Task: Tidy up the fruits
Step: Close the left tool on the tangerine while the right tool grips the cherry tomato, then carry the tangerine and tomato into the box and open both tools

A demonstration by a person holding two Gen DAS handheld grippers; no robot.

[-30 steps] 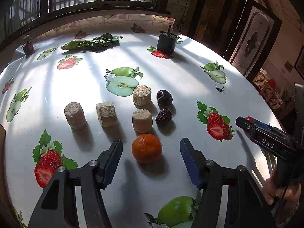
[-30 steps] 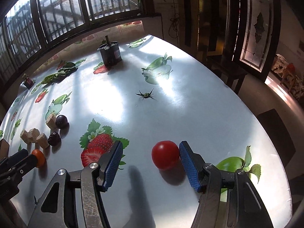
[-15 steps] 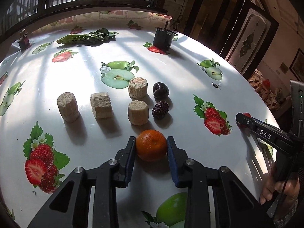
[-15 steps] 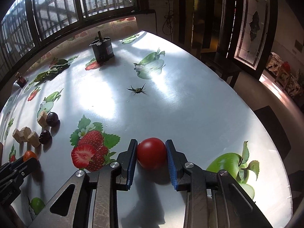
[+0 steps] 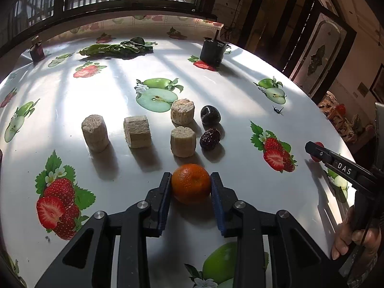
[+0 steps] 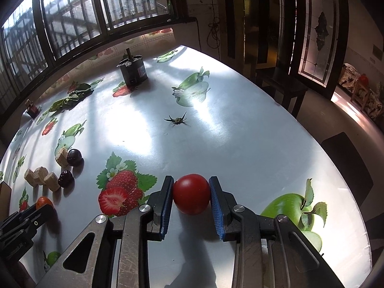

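Note:
My left gripper point(image 5: 191, 184) is shut on an orange tangerine point(image 5: 191, 183) on the white fruit-print tablecloth point(image 5: 96, 88). Just beyond it lie a dark plum point(image 5: 210, 114) and a dark wrinkled date point(image 5: 210, 138). My right gripper point(image 6: 191, 193) is shut on a red tomato point(image 6: 191, 193) near the table's right edge. In the right wrist view the plum point(image 6: 74, 156), the date point(image 6: 65, 178) and the tangerine point(image 6: 44, 202) show at the far left. The right gripper also shows at the right of the left wrist view point(image 5: 312, 149).
Several beige porous blocks point(image 5: 138, 131) stand left of the plum and date. A black cylindrical motor point(image 5: 213, 51) and green leaves point(image 5: 117, 48) sit at the table's far side. A small spider-like thing point(image 6: 177, 120) lies mid-table. A small dark bottle point(image 5: 37, 50) stands far left.
Both grippers closed from wide open: the left onto the tangerine, the right onto the tomato. In the last half second both stayed shut on their fruit.

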